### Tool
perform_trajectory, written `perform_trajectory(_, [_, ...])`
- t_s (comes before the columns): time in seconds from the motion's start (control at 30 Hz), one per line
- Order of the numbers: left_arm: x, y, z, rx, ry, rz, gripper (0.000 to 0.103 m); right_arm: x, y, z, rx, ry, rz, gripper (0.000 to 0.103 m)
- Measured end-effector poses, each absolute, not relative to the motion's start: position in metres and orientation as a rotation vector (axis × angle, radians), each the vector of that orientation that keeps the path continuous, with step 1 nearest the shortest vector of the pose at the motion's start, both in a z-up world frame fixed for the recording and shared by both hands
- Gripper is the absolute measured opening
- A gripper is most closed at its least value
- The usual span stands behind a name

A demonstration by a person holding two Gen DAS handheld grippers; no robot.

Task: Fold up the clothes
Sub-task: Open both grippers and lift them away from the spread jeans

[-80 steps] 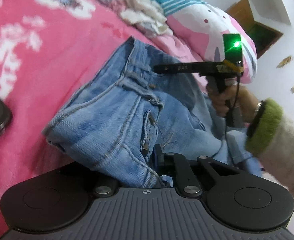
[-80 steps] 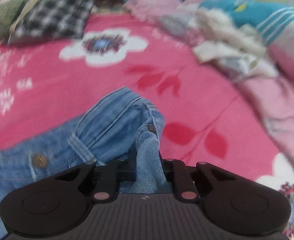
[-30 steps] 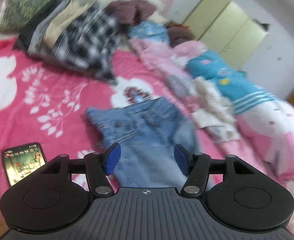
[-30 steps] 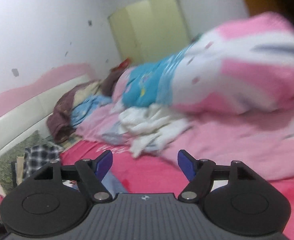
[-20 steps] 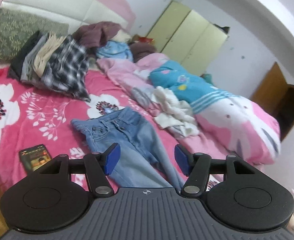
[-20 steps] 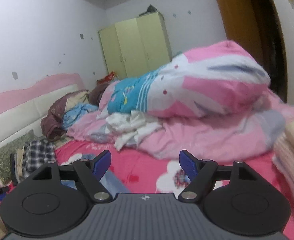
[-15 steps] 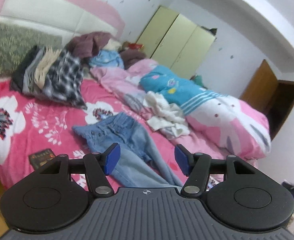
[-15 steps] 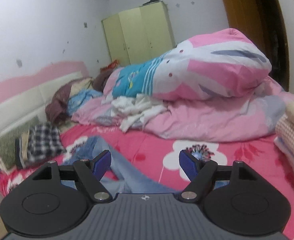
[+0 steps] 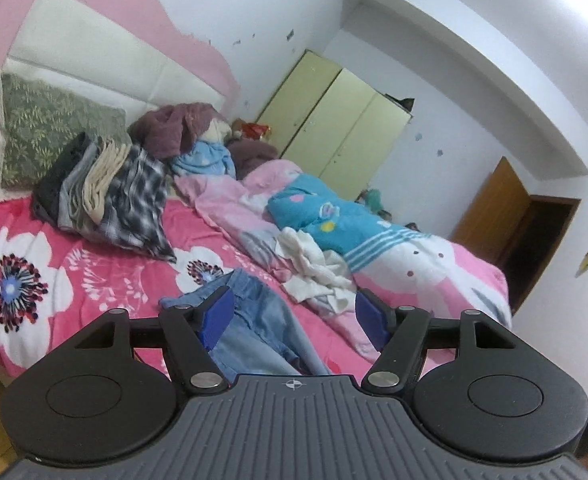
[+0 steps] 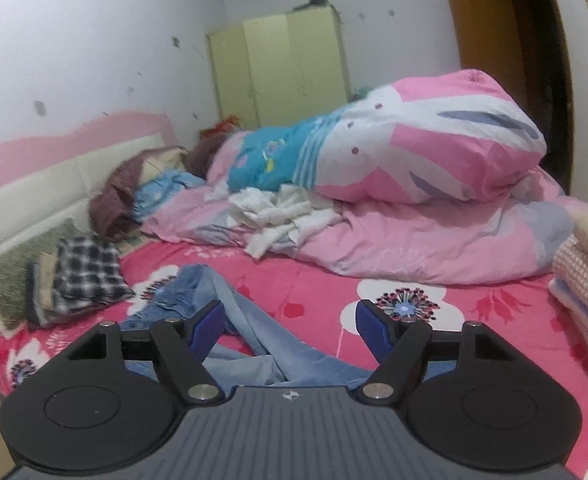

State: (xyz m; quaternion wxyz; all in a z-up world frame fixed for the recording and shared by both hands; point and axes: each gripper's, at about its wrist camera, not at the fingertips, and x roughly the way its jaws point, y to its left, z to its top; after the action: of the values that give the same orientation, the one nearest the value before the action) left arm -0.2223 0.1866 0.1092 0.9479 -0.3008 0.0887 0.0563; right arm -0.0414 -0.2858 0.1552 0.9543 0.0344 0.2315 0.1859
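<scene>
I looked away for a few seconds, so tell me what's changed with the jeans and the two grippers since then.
Both grippers let go of the jeans, which now lie spread on the pink bedspread. The left gripper and right gripper have pulled back from the bed, open and empty; the left's jaws have just been opening, the right's closing slightly. The folded pile and heaped quilt stayed put.

Soft, even indoor light in both views, shadows faint; strong fisheye bending at the edges, dark corners; slight softness throughout, no glare; upper right wall brightest
</scene>
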Motion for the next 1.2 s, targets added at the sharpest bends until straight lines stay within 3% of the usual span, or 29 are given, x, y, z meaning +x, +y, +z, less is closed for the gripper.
perform_trajectory(0.33, [-0.240,0.254,0.115,-0.527,0.149,0.145,0.067,-0.030,-0.208,0.153,0.071,0.491,0.358,0.064])
perform_trajectory(0.53, [-0.223,0.255,0.081,-0.591,0.204,0.171,0.068,-0.013,-0.196,0.142,0.052,0.499,0.383,0.064])
perform_trajectory(0.73, [-0.159,0.209,0.067,-0.642,0.317,0.099,0.067,0.022,-0.179,0.123,0.051,0.488,0.456,0.059])
perform_trajectory(0.93, [-0.065,0.120,0.087,-0.628,0.286,-0.065,0.067,0.052,-0.186,0.154,0.031,0.346,0.563,0.057])
perform_trajectory(1.07, [0.001,0.088,0.053,-0.643,0.294,-0.036,0.066,0.076,-0.199,0.171,0.022,0.253,0.607,0.057])
perform_trajectory(1.2, [0.046,0.093,-0.001,-0.646,0.385,0.129,0.061,0.119,-0.179,0.149,-0.051,0.312,0.626,0.057])
